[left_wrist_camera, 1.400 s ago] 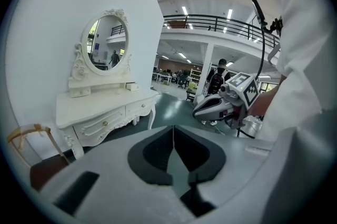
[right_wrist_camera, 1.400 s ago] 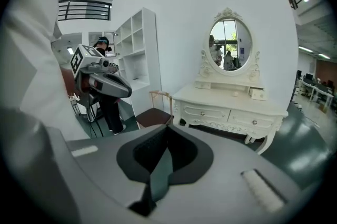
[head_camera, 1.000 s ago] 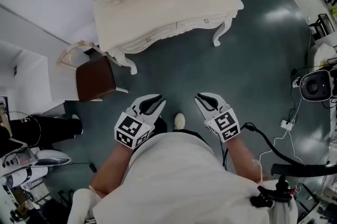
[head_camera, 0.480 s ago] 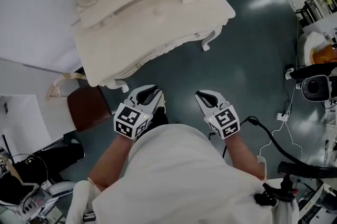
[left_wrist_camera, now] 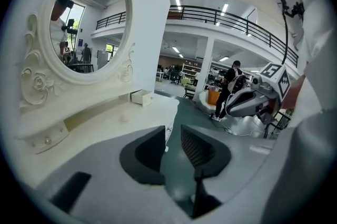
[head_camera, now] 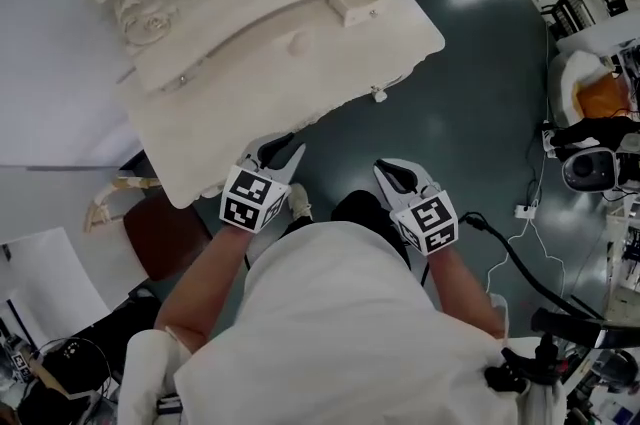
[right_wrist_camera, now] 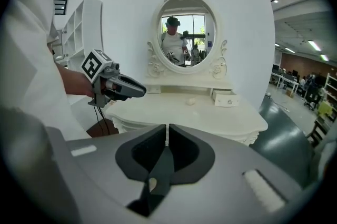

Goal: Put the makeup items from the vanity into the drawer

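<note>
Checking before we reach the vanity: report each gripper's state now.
Left gripper: open, empty; jaws have just been opening.
Right gripper: shut, empty.

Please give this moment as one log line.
stage: nothing picked yet | left gripper: jaws just opening, empty | right gripper: shut, empty | small white item: on vanity

Vanity (head_camera: 250, 103): cream, carved.
Drawer (head_camera: 357, 1): small, pulled out, vanity's right rear corner.
Makeup item (head_camera: 297, 43): small, pale, mid-top.
</note>
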